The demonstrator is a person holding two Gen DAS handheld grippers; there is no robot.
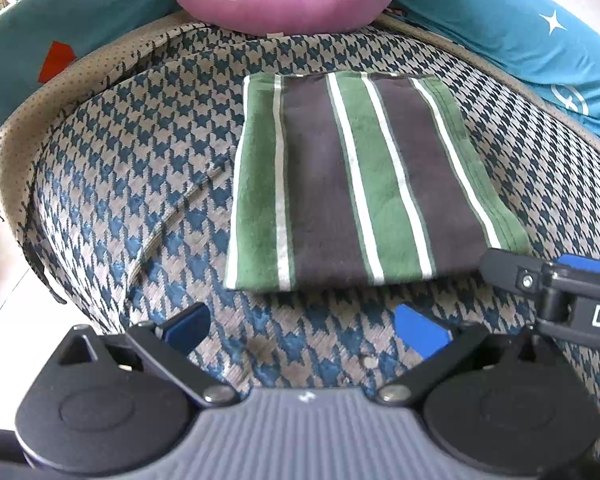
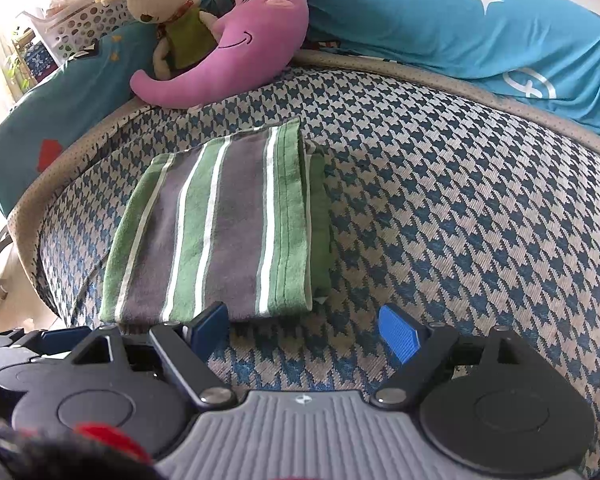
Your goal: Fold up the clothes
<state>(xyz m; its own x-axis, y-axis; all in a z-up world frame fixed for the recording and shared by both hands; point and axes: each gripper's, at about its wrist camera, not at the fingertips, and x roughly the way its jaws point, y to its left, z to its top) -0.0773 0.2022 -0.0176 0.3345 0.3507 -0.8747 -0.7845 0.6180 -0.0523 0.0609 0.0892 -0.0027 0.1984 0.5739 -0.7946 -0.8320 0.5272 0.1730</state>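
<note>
A green, grey and white striped cloth [image 1: 356,184] lies folded into a flat rectangle on the houndstooth cushion [image 1: 140,184]. My left gripper [image 1: 306,330] hovers open just short of the cloth's near edge, nothing between its blue pads. In the left wrist view, the right gripper [image 1: 560,284] enters at the cloth's near right corner. In the right wrist view the same cloth [image 2: 216,228] sits ahead and left, layered edges showing on its right side. My right gripper [image 2: 306,330] is open and holds nothing, its left pad [image 2: 208,326] at the cloth's near edge.
A pink plush crescent [image 2: 236,52] and a stuffed rabbit [image 2: 168,12] rest at the cushion's far rim. Teal pillows [image 2: 460,28] line the back and the left side. The cushion [image 2: 480,208] drops off at its left edge to the floor [image 2: 4,276]. A white perforated basket [image 2: 80,24] stands far left.
</note>
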